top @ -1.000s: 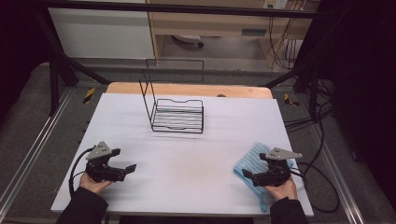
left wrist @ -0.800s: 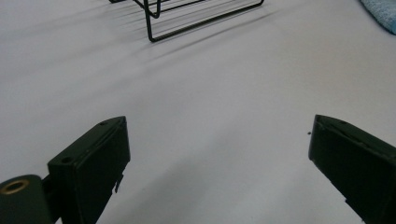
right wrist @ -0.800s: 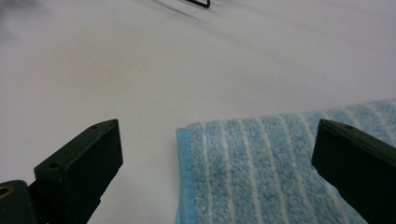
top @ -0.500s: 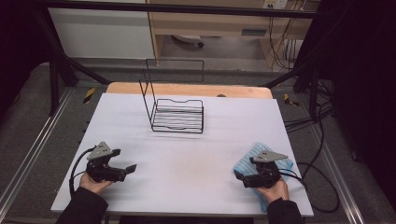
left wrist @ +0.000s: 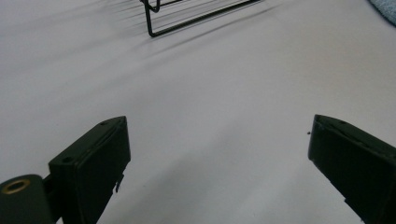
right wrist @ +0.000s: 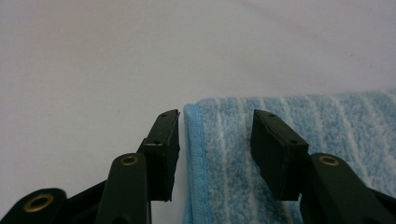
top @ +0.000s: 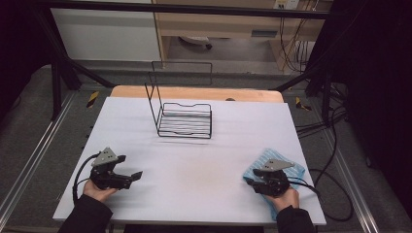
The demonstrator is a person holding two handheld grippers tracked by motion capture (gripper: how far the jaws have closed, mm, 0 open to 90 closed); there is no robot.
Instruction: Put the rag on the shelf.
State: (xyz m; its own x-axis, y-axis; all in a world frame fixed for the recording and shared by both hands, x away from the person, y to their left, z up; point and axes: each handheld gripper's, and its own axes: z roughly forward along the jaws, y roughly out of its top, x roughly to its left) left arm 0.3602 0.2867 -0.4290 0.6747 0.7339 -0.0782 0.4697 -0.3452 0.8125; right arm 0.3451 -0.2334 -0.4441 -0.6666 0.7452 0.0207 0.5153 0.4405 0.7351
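At the tabletop's near right corner, the right gripper sits low with its jaws straddling the hemmed edge of a blue striped towel; the jaws have just been closing, one on bare table, one over the cloth, pads not yet pinching. To grip well, I judge it should press down so the lower pad slides under the hem, then close fully before lifting. At the near left corner the left gripper rests with jaws wide apart and empty, and a black wire rack stands toward the far edge.
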